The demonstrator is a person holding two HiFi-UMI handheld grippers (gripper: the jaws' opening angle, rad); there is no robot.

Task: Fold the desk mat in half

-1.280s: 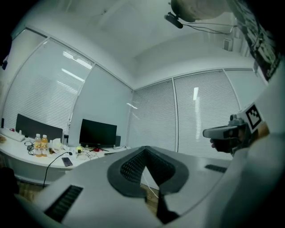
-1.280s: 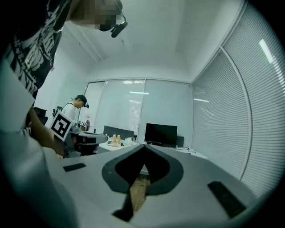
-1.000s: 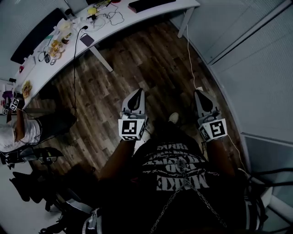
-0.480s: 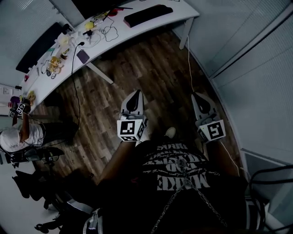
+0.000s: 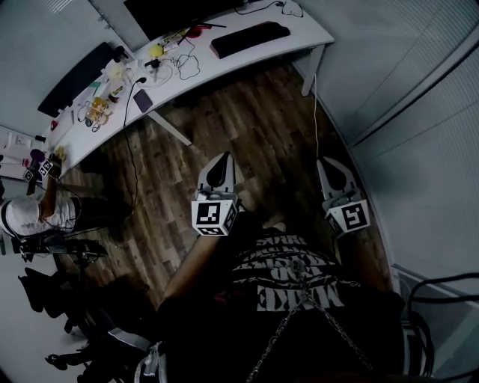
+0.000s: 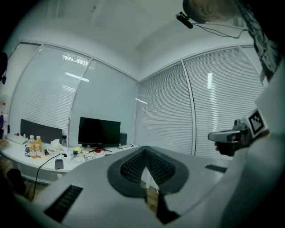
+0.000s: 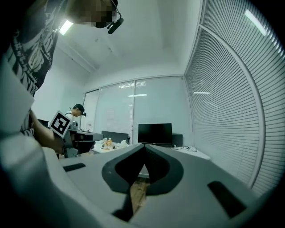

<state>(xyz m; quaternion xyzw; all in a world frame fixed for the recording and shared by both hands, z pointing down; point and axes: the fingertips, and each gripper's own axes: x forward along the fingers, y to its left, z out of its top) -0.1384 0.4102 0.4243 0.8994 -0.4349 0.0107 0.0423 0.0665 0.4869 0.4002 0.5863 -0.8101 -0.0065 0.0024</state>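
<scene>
I hold both grippers at waist height over the wooden floor (image 5: pixel 247 112), far from the white desk (image 5: pixel 299 22). My left gripper (image 5: pixel 222 158) is shut with nothing in it; in the left gripper view its jaws (image 6: pixel 144 149) meet at a point. My right gripper (image 5: pixel 328 161) is also shut and empty, its jaws (image 7: pixel 143 146) touching. A long dark flat thing (image 5: pixel 251 39) lies on the desk's right end; I cannot tell whether it is the desk mat. Each gripper shows in the other's view: right gripper (image 6: pixel 231 136), left gripper (image 7: pixel 73 136).
A black monitor (image 6: pixel 99 132) stands on the desk, with bottles (image 6: pixel 34 144), a phone (image 5: pixel 142 99) and cables (image 5: pixel 183 63) to its left. Another person (image 5: pixel 30 213) sits at the far left holding marked grippers. Glass walls with blinds (image 5: pixel 419 112) run along the right. A cable (image 5: pixel 314 112) crosses the floor.
The head view has tilted up: the desk has slid lower and more of it shows. Both grippers sit slightly lower in the picture and stay shut.
</scene>
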